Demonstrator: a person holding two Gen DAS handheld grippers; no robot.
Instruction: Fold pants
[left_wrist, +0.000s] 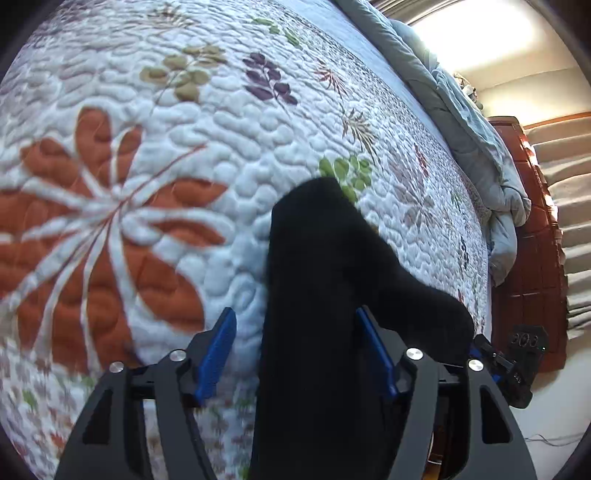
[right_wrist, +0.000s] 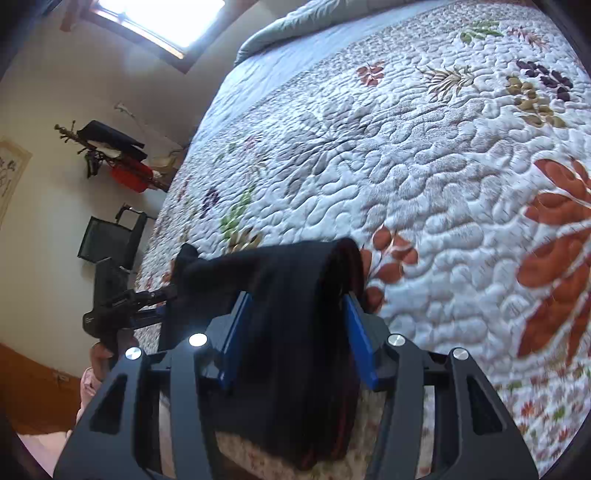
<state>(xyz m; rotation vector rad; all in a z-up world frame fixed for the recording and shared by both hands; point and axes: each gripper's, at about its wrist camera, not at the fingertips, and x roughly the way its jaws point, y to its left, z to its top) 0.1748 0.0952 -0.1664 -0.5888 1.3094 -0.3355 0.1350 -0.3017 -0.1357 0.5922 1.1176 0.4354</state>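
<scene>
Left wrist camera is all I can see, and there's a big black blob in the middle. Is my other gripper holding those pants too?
Observer: Yes. In the right wrist view the black pants fill the gap between the blue pads of the right gripper.
Operator: Are they black all over?
Observer: Not quite. The folded edge beside the right pad shows dark red layers.
Operator: Can you see my left gripper from there?
Observer: Yes. The left gripper meets the far left end of the pants, near the edge of the quilt.
</scene>
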